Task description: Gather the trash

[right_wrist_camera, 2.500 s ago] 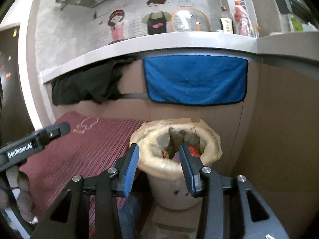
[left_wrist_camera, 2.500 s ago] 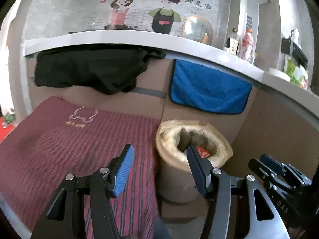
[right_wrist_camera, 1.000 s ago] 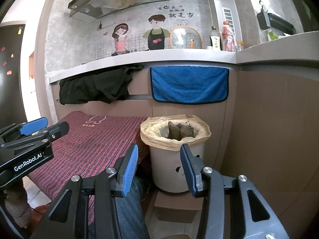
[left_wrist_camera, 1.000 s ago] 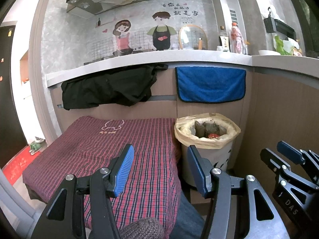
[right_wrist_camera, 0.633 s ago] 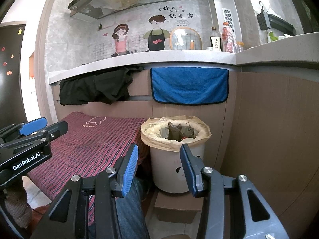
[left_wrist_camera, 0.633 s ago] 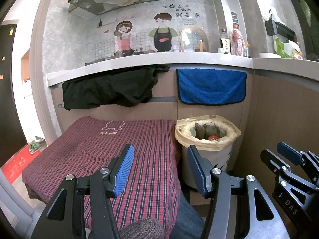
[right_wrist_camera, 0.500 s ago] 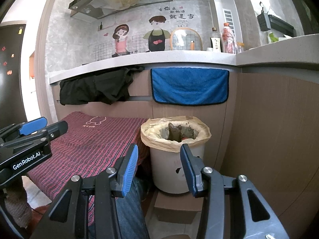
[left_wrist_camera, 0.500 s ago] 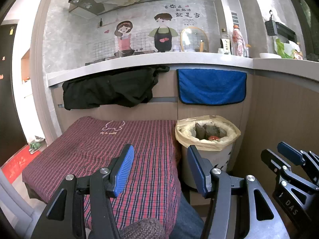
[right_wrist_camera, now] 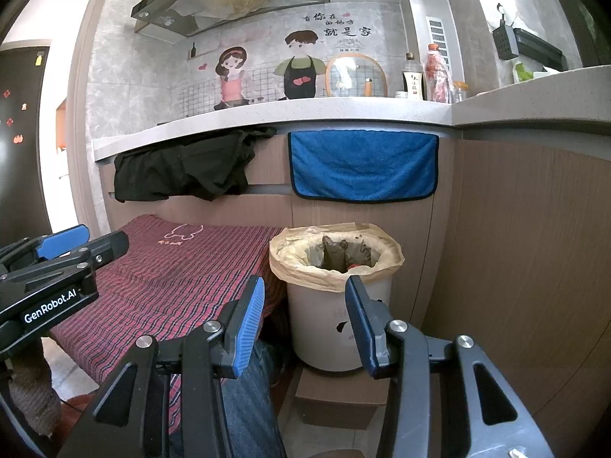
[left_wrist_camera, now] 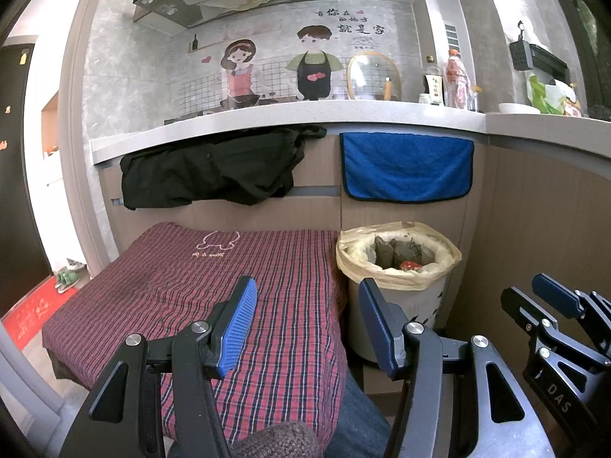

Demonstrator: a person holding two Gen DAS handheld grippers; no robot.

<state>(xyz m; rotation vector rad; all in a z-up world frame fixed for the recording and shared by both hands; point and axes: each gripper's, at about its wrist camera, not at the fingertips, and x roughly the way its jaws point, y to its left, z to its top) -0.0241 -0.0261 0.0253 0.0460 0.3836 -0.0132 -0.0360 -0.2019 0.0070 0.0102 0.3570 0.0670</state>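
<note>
Both grippers, left gripper [left_wrist_camera: 307, 326] and right gripper [right_wrist_camera: 305, 326], held wide open and empty, well apart from trash bin [right_wrist_camera: 336, 297] beside plaid cloth [left_wrist_camera: 214, 286]. Probably best approached slowly, aimed at bag rim [right_wrist_camera: 290, 263].

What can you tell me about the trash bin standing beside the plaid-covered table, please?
The trash bin is a round, pale, plastic-looking bucket standing upright on a low brown box. A thin yellowish bag lines it, folded out over the rim. Inside lie dark crumpled scraps and something red. Dark marks show on its front. It sits in the cabinet corner, under the hanging blue towel, close beside the red plaid cloth; whether they touch is unclear. No gripper touches it.
</note>
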